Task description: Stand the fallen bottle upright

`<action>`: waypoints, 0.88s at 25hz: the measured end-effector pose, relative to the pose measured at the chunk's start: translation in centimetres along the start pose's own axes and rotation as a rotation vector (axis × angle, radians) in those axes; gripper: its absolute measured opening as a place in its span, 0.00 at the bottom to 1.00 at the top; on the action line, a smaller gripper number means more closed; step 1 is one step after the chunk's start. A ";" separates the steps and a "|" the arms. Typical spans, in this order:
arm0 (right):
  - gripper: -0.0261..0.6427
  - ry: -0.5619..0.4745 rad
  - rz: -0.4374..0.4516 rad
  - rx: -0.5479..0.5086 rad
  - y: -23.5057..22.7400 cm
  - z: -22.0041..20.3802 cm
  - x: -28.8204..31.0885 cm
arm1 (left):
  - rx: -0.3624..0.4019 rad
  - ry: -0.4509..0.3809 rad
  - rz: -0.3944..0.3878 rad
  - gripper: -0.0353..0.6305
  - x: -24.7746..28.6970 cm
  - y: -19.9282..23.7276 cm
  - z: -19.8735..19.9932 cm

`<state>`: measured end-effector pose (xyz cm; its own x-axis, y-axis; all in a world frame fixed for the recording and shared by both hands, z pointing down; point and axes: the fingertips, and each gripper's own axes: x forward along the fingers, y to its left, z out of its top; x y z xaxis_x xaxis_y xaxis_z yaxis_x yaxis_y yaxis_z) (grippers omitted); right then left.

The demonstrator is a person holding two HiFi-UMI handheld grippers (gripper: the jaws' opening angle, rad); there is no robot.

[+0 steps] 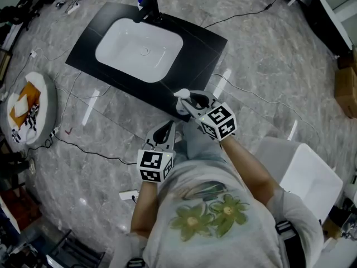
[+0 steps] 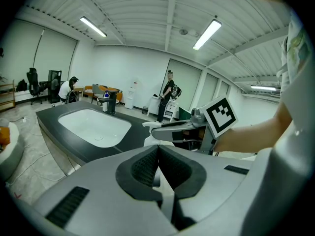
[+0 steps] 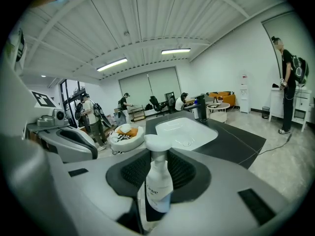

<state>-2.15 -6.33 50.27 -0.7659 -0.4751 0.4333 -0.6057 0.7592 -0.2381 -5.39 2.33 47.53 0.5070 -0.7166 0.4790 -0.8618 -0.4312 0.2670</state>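
A white pump bottle (image 3: 158, 182) with a dark label stands upright between the pads of my right gripper (image 3: 158, 157), which is shut on it. In the head view the bottle (image 1: 182, 100) is held above the near edge of the black countertop (image 1: 201, 43) with its white basin (image 1: 139, 49). My left gripper (image 1: 166, 129) hovers just below and left of it, nothing in its jaws. In the left gripper view its pads (image 2: 143, 167) meet, and the right gripper with the bottle (image 2: 149, 133) shows ahead.
A black faucet (image 1: 150, 7) stands at the counter's far edge. A round cushion (image 1: 29, 108) with orange and striped cloth lies at left. A white chair (image 1: 304, 175) is at right. Cables cross the marble floor; people stand in the background.
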 end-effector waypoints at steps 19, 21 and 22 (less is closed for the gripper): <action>0.22 -0.028 0.015 -0.024 1.4 -1.3 -1.6 | 0.006 0.008 -0.007 0.08 -0.4 -0.7 -1.0; 0.22 -0.025 0.017 -0.026 1.6 -1.5 -1.7 | 0.009 0.008 -0.009 0.08 -0.4 -0.9 -1.0; 0.22 -0.024 0.019 -0.026 1.7 -1.5 -1.9 | 0.011 0.008 -0.010 0.08 -0.4 -1.0 -1.0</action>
<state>-1.40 -3.52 50.40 -0.7821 -0.4710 0.4081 -0.5857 0.7792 -0.2232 -4.73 3.66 47.91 0.5154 -0.7077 0.4833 -0.8565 -0.4443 0.2628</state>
